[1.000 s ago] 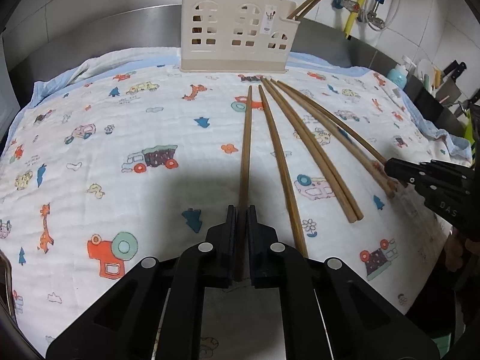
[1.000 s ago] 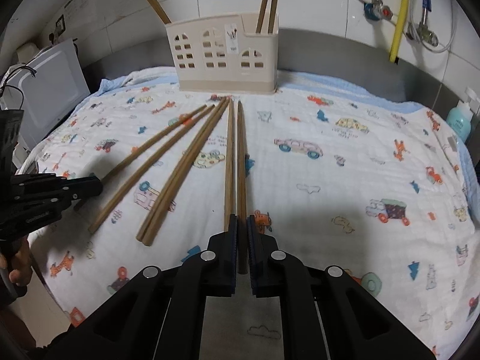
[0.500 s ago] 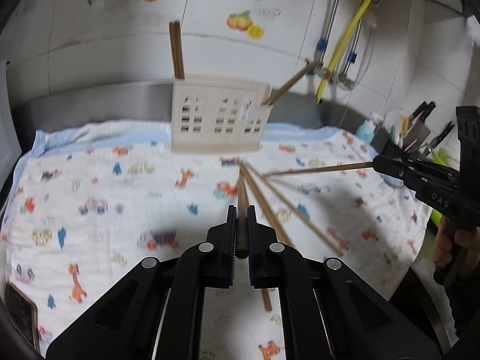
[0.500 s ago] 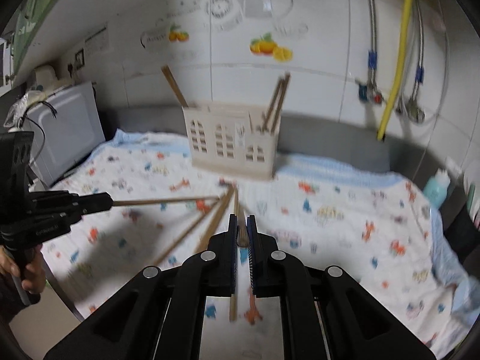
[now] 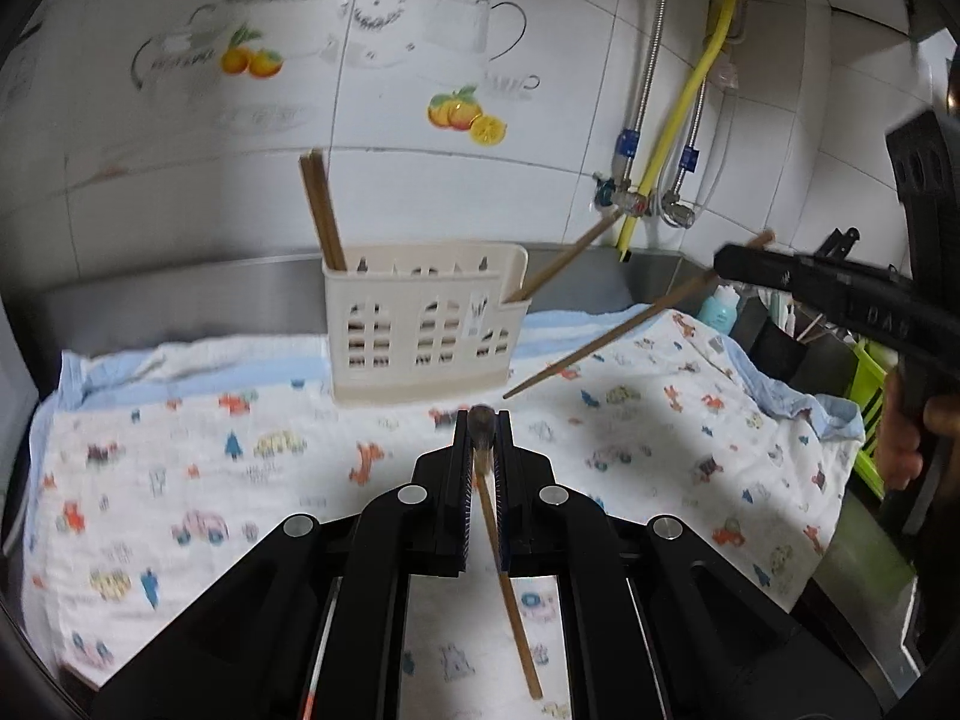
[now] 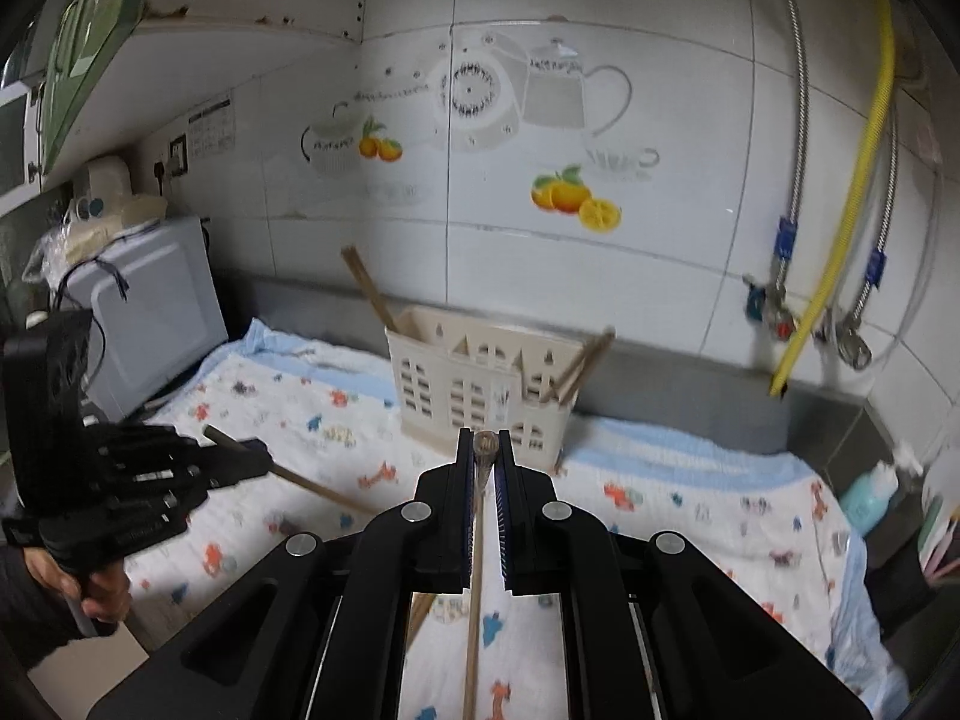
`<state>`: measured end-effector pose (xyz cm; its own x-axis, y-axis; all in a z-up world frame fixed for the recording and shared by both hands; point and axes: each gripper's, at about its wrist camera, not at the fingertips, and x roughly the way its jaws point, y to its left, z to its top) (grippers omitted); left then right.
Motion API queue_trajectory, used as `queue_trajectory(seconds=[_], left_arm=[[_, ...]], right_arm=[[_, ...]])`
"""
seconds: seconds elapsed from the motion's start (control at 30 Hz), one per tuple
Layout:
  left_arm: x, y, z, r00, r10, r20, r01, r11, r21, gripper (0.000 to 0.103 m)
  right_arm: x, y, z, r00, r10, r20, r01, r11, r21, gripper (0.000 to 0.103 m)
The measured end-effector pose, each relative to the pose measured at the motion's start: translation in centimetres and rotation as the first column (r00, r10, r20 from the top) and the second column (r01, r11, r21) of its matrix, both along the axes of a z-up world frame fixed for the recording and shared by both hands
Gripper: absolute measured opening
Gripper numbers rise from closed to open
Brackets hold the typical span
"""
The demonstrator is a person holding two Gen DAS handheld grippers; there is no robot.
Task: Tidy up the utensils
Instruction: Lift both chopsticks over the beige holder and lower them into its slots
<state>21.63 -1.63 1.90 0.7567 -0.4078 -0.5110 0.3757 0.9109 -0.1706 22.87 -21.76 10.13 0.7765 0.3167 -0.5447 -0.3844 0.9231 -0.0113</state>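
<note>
My left gripper [image 5: 482, 420] is shut on a wooden chopstick [image 5: 516, 618], lifted above the cartoon-print cloth [image 5: 180, 480]. The chopstick's tail slants down behind the jaws. My right gripper [image 6: 485, 443] is shut on another chopstick [image 6: 474, 606], also held in the air. Each gripper shows in the other's view: the right gripper [image 5: 744, 267] with its chopstick [image 5: 600, 345], and the left gripper [image 6: 258, 459] with its chopstick [image 6: 312, 486]. The cream utensil holder [image 5: 420, 330] [image 6: 480, 396] stands at the back, with chopsticks [image 5: 321, 216] in its left end and more chopsticks [image 5: 570, 255] in its right end.
More chopsticks [image 6: 420, 606] lie on the cloth under the right gripper. A grey appliance [image 6: 150, 312] stands at the left. Pipes and a yellow hose [image 6: 840, 240] run down the tiled wall. A blue bottle [image 6: 867, 495] and a green basket [image 5: 870, 396] sit at the right.
Both grippers have risen from the cloth, each lifting one chopstick off it. The views have tilted up toward the holder and the tiled wall.
</note>
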Motion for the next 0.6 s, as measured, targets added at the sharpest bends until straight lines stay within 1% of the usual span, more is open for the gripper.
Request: queue_trajectory(seconds=[0.17, 0.27, 0.37, 0.5, 0.6], left_arm=[[1.7, -0.4, 1.9, 1.0, -0.018, 0.018, 0.017, 1.0, 0.015, 0.005], [2.6, -0.4, 3.1, 0.999, -0.026, 0.028, 0.025, 1.0, 0.013, 0.005], [3.2, -0.4, 4.5, 0.998, -0.027, 0.058, 0.026, 0.999, 0.027, 0.005], [3.8, -0.6, 6.9, 0.993, -0.025, 0.114, 0.021, 0.999, 0.042, 0.005], [4.2, -0.7, 9.2, 0.986, -0.018, 0.165, 0.011, 0.999, 0.045, 0.005]], right_arm=[[2.0, -0.1, 3.2, 1.0, 0.012, -0.011, -0.012, 1.0, 0.0, 0.006], [2.7, -0.4, 4.9, 1.0, 0.014, 0.0, -0.014, 1.0, 0.006, 0.006], [3.4, -0.6, 6.6, 1.0, 0.006, 0.018, -0.006, 1.0, -0.003, 0.006], [4.6, -0.5, 7.6, 1.0, -0.012, 0.025, 0.013, 0.999, -0.03, 0.006], [6.0, -0.4, 7.8, 1.0, -0.021, 0.009, 0.021, 0.999, -0.047, 0.006]])
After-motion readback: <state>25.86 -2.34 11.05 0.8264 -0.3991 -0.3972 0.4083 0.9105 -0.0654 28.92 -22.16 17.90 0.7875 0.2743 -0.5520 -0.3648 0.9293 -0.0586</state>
